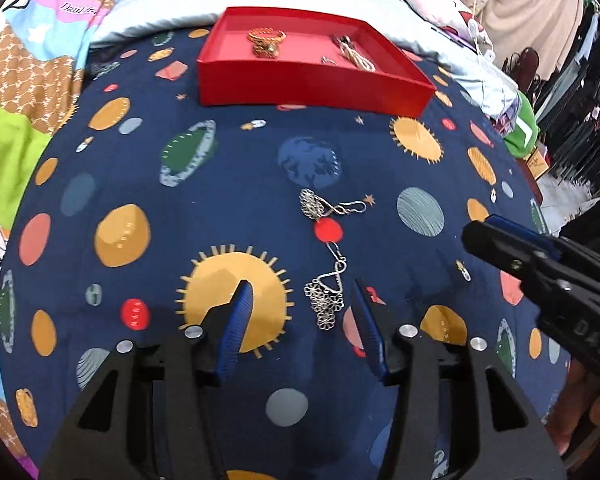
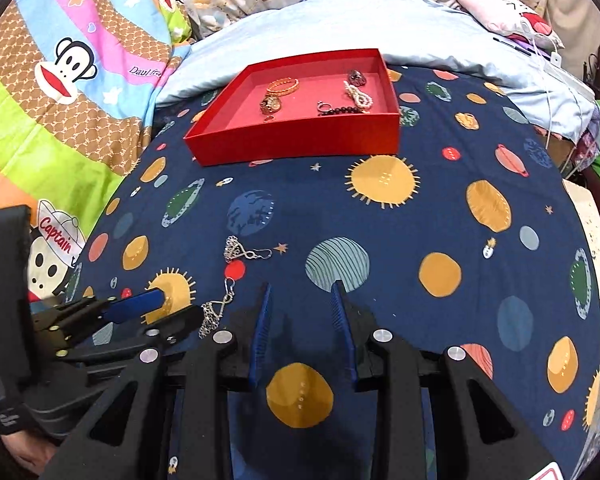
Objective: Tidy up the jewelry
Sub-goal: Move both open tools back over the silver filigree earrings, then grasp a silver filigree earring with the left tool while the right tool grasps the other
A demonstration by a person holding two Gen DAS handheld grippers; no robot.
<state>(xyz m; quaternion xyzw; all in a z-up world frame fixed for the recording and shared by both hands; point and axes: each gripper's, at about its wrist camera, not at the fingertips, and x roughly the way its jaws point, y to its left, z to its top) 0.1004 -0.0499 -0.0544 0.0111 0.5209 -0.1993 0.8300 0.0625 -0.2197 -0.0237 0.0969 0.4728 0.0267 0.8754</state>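
Two silver filigree earrings lie on the dark blue planet-print cloth (image 1: 220, 184). The nearer earring (image 1: 327, 295) sits between the spread blue pads of the left gripper (image 1: 303, 291); the pads stand apart on either side of it and do not press on it. The farther earring (image 1: 325, 205) lies just beyond, beside a red dot in the print. The right gripper (image 2: 302, 291) hangs over bare cloth to the right with its jaws partly apart and nothing between them. The red box (image 2: 300, 140) at the far edge holds a gold bangle (image 2: 283, 85), what looks like a pearl strand (image 2: 360, 98) and other small pieces.
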